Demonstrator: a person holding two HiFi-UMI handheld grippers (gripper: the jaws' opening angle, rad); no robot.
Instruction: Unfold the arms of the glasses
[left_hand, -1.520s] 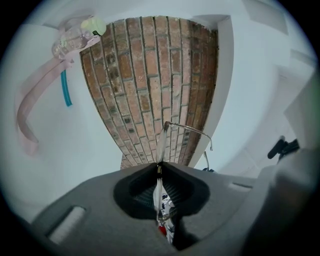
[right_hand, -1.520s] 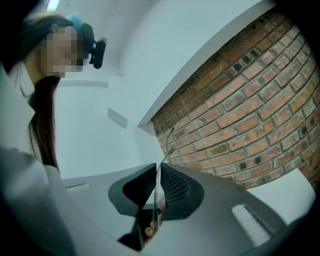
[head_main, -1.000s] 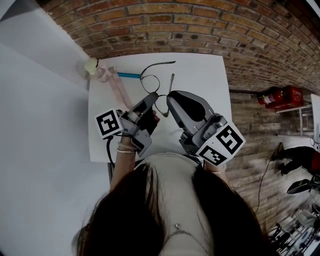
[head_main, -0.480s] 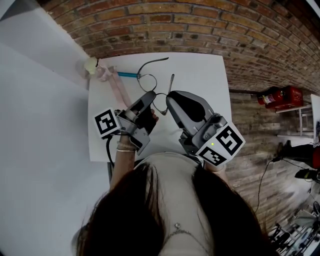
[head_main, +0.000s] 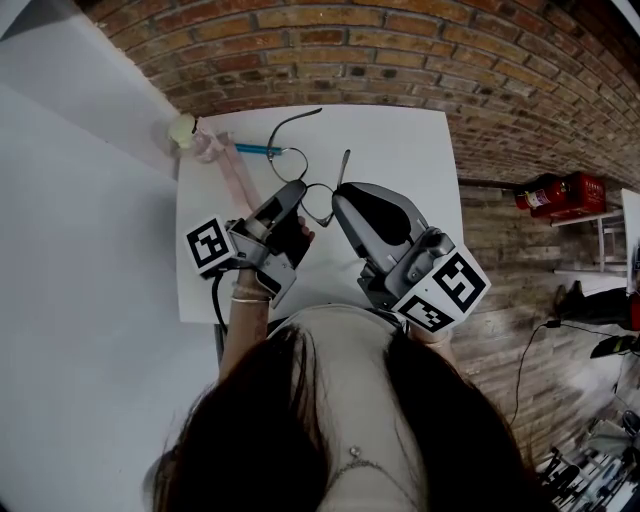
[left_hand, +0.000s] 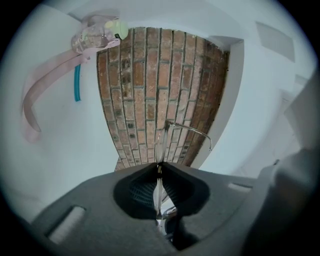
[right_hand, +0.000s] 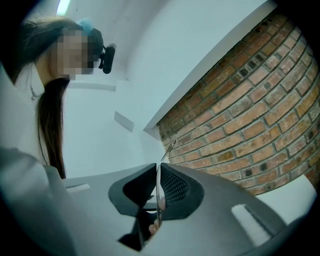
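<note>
Glasses (head_main: 319, 204), arms pointing away, clamped in left gripper (left_hand: 160, 165) and right gripper (right_hand: 157, 165) fingers.

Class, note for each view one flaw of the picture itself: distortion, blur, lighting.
Head view: fisheye bows the brickwork and the table; dim, even light. Left gripper view: black vignette; the glasses go soft close to the lens. Right gripper view: mosaic patch over the person, brickwork curved.
</note>
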